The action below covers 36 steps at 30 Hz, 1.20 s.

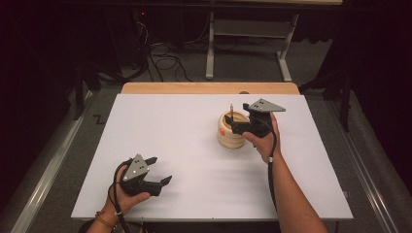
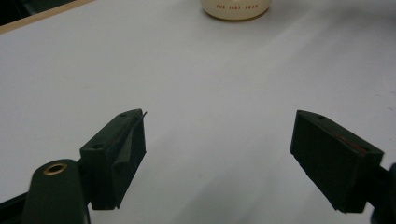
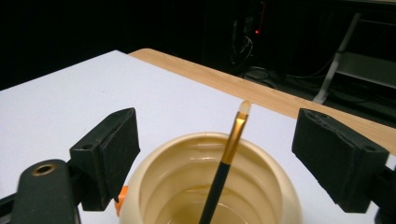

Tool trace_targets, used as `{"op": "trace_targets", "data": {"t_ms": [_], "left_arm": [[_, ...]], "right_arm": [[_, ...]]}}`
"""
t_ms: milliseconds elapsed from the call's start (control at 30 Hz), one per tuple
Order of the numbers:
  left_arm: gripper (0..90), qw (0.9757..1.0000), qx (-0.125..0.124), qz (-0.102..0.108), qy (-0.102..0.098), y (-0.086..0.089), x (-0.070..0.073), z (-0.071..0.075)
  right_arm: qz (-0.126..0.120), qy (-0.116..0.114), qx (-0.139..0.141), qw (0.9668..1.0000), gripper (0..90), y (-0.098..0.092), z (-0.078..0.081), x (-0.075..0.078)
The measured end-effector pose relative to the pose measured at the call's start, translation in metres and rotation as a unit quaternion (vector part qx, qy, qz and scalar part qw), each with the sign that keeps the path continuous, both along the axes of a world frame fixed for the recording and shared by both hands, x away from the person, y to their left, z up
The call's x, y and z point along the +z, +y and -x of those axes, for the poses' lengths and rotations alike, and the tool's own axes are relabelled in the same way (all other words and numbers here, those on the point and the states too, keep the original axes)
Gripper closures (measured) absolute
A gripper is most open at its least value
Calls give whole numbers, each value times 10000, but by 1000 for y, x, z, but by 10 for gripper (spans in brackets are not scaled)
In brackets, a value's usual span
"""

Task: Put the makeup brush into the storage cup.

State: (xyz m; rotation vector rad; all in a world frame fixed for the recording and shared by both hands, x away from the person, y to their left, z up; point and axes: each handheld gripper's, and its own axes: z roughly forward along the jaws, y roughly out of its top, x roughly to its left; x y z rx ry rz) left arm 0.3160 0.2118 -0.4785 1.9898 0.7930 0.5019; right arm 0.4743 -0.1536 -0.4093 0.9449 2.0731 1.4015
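Left gripper (image 1: 154,170) sits nearest, low over the near-left of the table (image 1: 184,126), jaws wide apart, nothing between them. Looks parked out of the way; the pot (image 2: 236,8) is well ahead of it.

Right gripper (image 1: 237,124) is at the pot (image 1: 231,130), right of table centre. Jaws spread, one each side of the rim, gripping nothing. A brush (image 3: 224,163) stands in the pot (image 3: 210,186), handle down, leaning on the wall, bristle tip (image 3: 244,107) up between the jaws. Judging by the framing, it's lined up to pinch the brush or the pot; can't tell which.
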Motion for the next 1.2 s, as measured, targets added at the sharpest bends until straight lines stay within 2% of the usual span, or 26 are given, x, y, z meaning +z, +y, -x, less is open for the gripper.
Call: {"op": "trace_targets", "data": {"t_ms": [133, 300, 333, 400, 500, 600, 767, 867, 967, 1033, 1100, 1200], "left_arm": [[189, 10000, 0, 35, -1, 0, 0, 0], [188, 10000, -8, -32, -15, 1, 0, 0], [187, 10000, -10, -20, 1, 1, -1, 0], [187, 10000, -6, -6, -3, 1, 0, 0], [186, 10000, -9, -2, 2, 1, 0, -1], [187, 10000, -30, -27, 4, 0, -1, -1], [188, 10000, -16, -23, 19, 1, -1, -1], [186, 10000, -29, -24, 36, 1, -1, -1], [186, 10000, -39, -17, 33, 1, -1, -1], [186, 10000, -33, -24, 32, 1, -1, -1], [186, 10000, -26, -22, 28, 1, -1, -1], [187, 10000, -39, -29, 34, 1, -1, -1]], "right_arm": [[53, -34, -6, 10000, 160, 1, 0, 0], [86, -41, -44, 9999, 160, 1, 0, 1], [164, -3, 38, 9999, 160, 2, 0, 1], [308, 3, 19, 9995, 160, 3, 1, 1], [258, -18, 7, 9997, 160, 2, 1, 1], [303, -75, -82, 9995, 160, 1, 1, 3], [380, -44, -30, 9993, 160, 0, 2, 4], [494, -166, -25, 9986, 161, -2, 3, 7], [506, -144, 14, 9986, 161, -3, 3, 8], [609, -170, -17, 9980, 160, -3, 4, 9], [546, -211, -108, 9982, 164, -4, 4, 10], [573, -251, -98, 9980, 166, -6, 5, 12]]}}
